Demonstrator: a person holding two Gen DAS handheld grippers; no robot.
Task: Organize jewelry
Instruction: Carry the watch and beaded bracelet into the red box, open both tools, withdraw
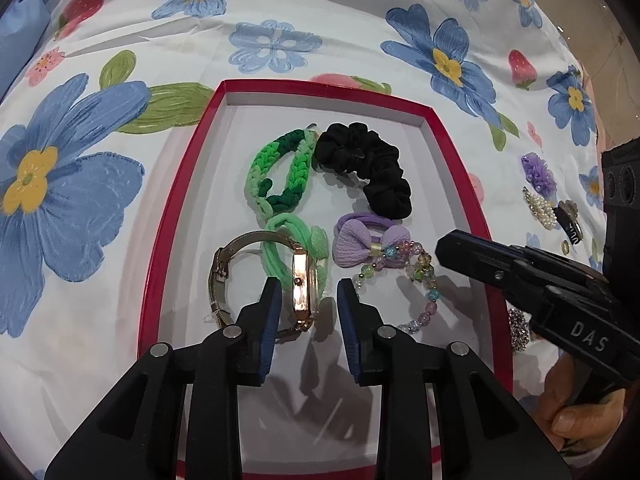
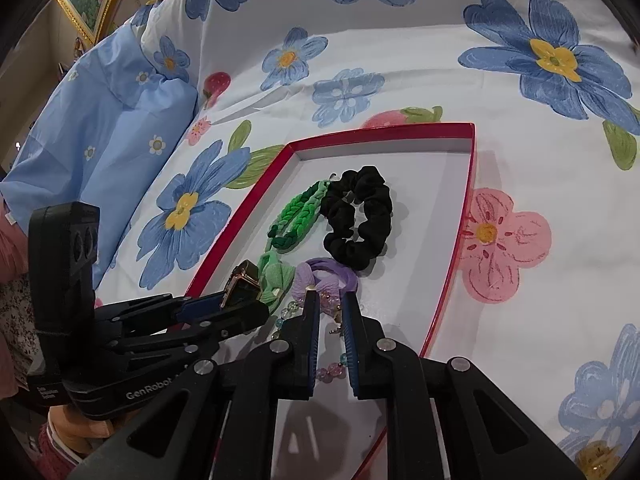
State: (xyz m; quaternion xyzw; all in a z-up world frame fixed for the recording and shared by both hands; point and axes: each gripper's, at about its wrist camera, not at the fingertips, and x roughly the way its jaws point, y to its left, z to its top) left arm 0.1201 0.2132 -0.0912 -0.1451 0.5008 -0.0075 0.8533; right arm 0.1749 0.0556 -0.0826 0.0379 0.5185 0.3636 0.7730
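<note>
A red-rimmed white tray [image 1: 184, 200] [image 2: 460, 240] lies on a floral sheet. It holds a braided green band [image 1: 276, 172], a black scrunchie [image 1: 368, 164] [image 2: 360, 220], a pale green tie [image 1: 296, 240], a purple bow tie [image 1: 368, 244] [image 2: 324, 276], a beaded bracelet [image 1: 424, 280] [image 2: 330, 370] and a rose-gold watch [image 1: 304, 296] [image 2: 242, 280]. My left gripper [image 1: 308, 286] [image 2: 236, 308] is open, its pads either side of the watch face with gaps. My right gripper [image 2: 331, 302] [image 1: 444, 248] hangs over the bracelet, jaws slightly apart, beads showing in the gap.
Right of the tray on the sheet lie a purple flower clip [image 1: 538, 172], a pearl clip [image 1: 540, 208], a dark flower clip [image 1: 568, 216] and a rhinestone piece [image 1: 520, 328]. A blue pillow [image 2: 100, 140] sits at the far left. A hand [image 1: 580, 412] holds the right gripper.
</note>
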